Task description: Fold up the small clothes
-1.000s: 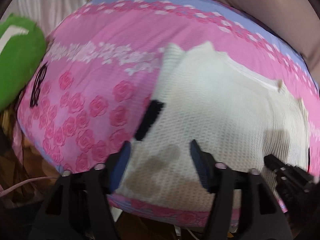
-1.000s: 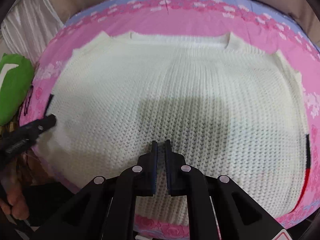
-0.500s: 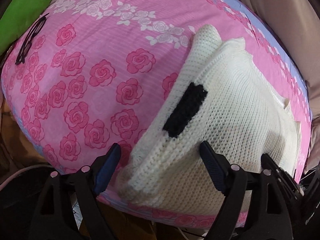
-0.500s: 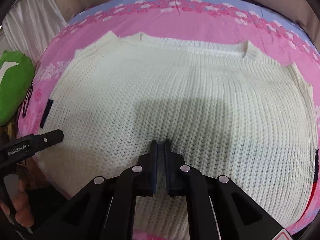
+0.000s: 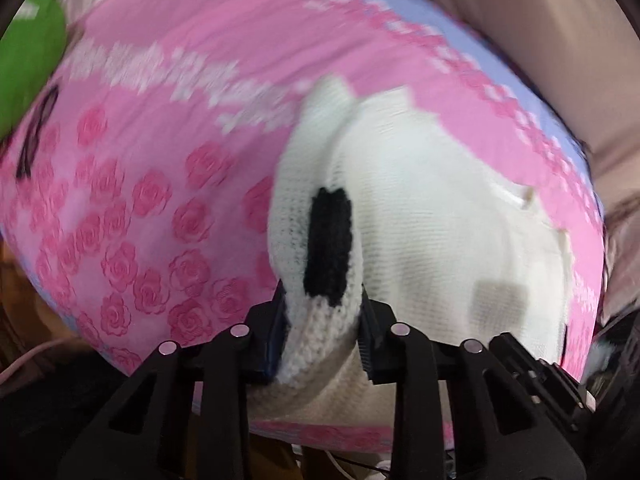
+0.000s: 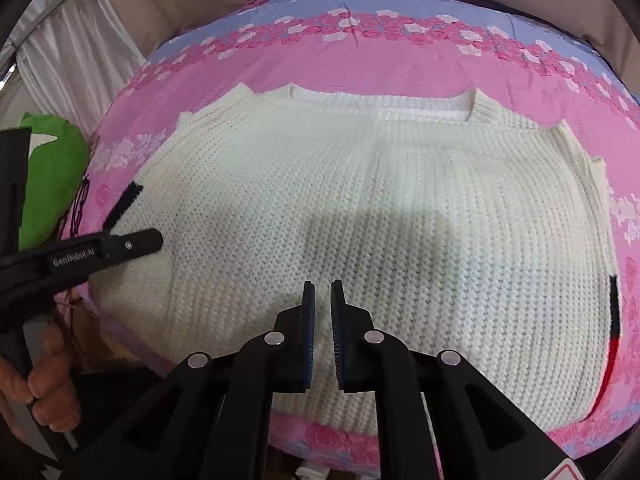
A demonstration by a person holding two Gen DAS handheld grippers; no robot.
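A cream knit sweater (image 6: 380,208) lies flat, neck away from me, on a pink rose-print bedcover (image 6: 360,60). My left gripper (image 5: 322,300) is closing on the sweater's left edge (image 5: 420,240). The knit is bunched and lifted between its pads, just below a black patch (image 5: 328,240). In the right wrist view one left-gripper finger (image 6: 136,242) lies on that edge. My right gripper (image 6: 322,286) hovers over the sweater's lower middle. Its jaws are opening a crack from shut, with nothing between them.
A green cushion (image 6: 52,176) and a pair of glasses (image 6: 78,208) lie at the bed's left side. A hand (image 6: 36,384) holds the left gripper's handle. The sweater's right edge carries a black and red stripe (image 6: 614,320). Beige fabric rises behind the bed.
The left gripper's wide jaws have closed onto the sweater's left edge and raised it into a fold. The right gripper has risen a little and a thin gap shows between its jaws.
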